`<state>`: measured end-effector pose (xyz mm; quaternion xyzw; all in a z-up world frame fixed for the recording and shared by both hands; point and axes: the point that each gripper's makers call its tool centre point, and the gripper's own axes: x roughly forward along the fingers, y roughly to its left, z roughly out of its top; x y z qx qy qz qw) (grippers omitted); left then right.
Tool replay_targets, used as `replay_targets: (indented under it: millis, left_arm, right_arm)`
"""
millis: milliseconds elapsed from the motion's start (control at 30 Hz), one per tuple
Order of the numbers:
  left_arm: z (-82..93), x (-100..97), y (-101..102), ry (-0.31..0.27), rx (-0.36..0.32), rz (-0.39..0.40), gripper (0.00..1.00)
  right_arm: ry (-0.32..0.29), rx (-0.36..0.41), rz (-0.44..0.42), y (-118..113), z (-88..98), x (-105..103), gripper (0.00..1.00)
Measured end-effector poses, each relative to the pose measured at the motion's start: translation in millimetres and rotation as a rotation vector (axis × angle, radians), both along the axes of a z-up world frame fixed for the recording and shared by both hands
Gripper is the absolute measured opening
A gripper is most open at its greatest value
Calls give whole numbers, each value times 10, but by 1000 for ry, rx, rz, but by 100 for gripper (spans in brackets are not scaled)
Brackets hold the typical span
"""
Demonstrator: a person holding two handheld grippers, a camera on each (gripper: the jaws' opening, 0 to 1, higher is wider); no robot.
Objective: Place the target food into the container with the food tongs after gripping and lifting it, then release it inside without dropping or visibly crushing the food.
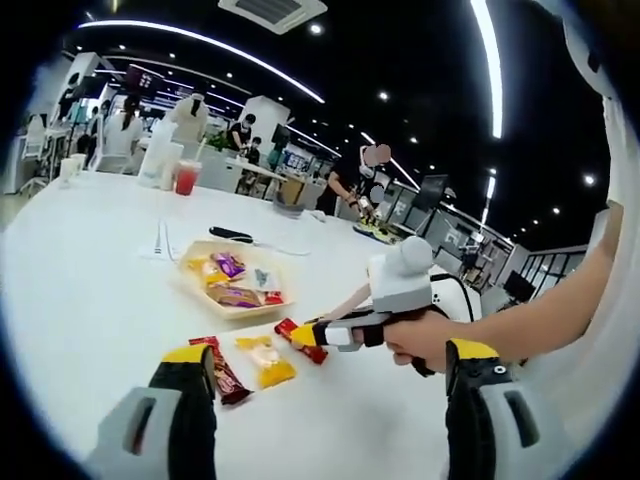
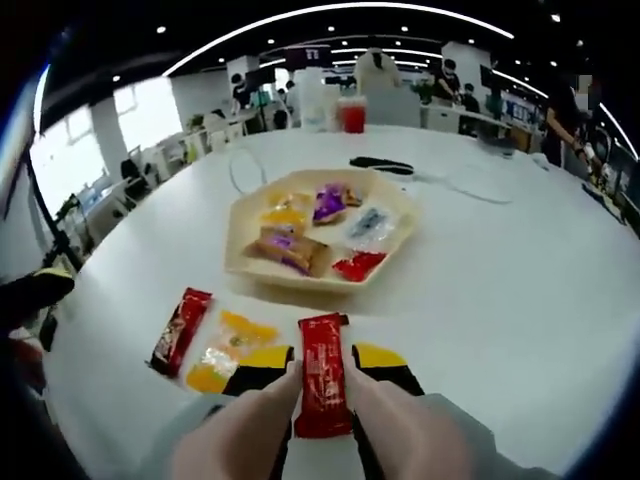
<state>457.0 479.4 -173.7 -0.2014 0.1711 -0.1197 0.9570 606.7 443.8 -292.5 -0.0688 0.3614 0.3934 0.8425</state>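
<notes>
Clamping a red snack packet (image 2: 323,388) between its tongs, the right gripper (image 2: 322,395) holds it on the white table (image 2: 520,290), just short of the beige tray (image 2: 250,262). The left gripper (image 1: 330,372) hovers apart, nothing between its jaws.

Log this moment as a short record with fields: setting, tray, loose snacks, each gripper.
setting: white table in an open office
tray: beige tray holding several wrapped snacks
loose snacks: dark red bar and yellow packet on the table before the tray
right gripper: right gripper shut on a red snack bar, short of the tray
left gripper: left gripper open, holding nothing
background: red drink, people at desks
</notes>
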Motion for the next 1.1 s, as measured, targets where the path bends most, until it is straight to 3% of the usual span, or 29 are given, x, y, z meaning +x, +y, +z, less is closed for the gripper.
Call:
replay_targets:
  millis: [133, 233, 267, 400, 433, 667, 800, 967, 1100]
  left_arm:
    - [47, -84, -12, -6, 16, 4, 97]
    - [38, -157, -8, -1, 83, -1, 97]
    - [33, -173, -12, 3, 88, -3, 97]
    - [140, -227, 10, -34, 56, 16, 98]
    - [213, -233, 22, -62, 22, 38, 98]
    - [246, -282, 6, -73, 7, 23, 97]
    - [299, -285, -40, -82, -53, 16, 96]
    - [386, -309, -81, -88, -37, -6, 96]
    - [411, -366, -111, -84, -67, -18, 87]
  right_arm:
    - [26, 10, 12, -9, 30, -29, 21]
    - [-11, 15, 60, 20, 161, -79, 22]
    - [-48, 9, 95, 39, 198, -65, 22]
    - [-78, 17, 117, 41, 375, -76, 22]
    - [-91, 19, 125, 39, 438, -65, 22]
    - [-119, 9, 188, -5, 715, -33, 22]
    - [-130, 0, 228, -15, 862, -54, 22]
    - [-139, 5, 254, 14, 952, -53, 22]
    - [-157, 0, 304, 91, 1043, -108, 22]
